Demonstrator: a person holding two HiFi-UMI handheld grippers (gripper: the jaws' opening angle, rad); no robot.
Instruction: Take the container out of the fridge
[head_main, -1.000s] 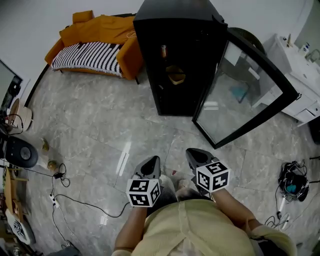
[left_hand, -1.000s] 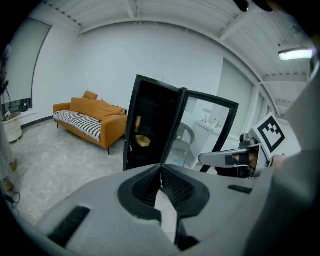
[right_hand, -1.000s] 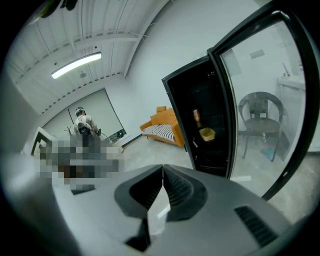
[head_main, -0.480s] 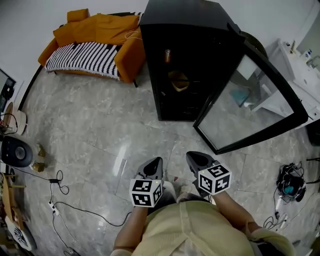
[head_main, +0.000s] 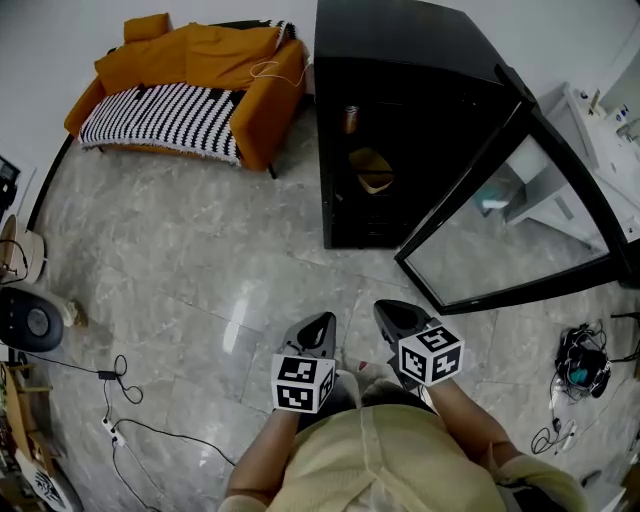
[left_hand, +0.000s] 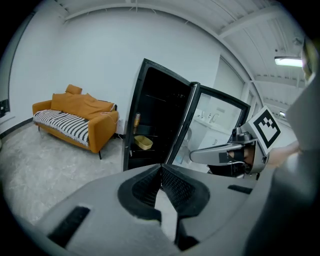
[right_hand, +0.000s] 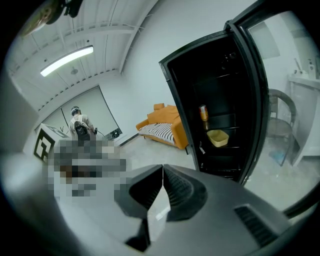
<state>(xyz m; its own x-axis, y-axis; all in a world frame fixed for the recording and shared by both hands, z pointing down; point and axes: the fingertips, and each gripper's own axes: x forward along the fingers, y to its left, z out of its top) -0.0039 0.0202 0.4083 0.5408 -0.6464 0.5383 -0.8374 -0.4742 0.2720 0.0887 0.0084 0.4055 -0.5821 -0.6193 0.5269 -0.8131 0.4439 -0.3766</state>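
Note:
A tall black fridge (head_main: 400, 60) stands open, its glass door (head_main: 520, 220) swung out to the right. On a shelf inside sits a pale yellow container (head_main: 372, 170) (left_hand: 143, 143) (right_hand: 218, 137), with a can (head_main: 351, 118) (right_hand: 203, 112) on the shelf above. My left gripper (head_main: 320, 330) (left_hand: 161, 167) and right gripper (head_main: 388, 318) (right_hand: 163, 169) are held close to the person's body, well short of the fridge. Both are shut with nothing between the jaws.
An orange sofa (head_main: 190, 70) with a striped blanket stands left of the fridge. Cables (head_main: 120, 400) and a round black device (head_main: 28, 322) lie on the marble floor at the left. White furniture (head_main: 600, 130) and a cable bundle (head_main: 585, 365) sit right of the door.
The view has shifted: the fridge now sits further right and nearer in the head view. Both grippers keep their place by the body, still shut.

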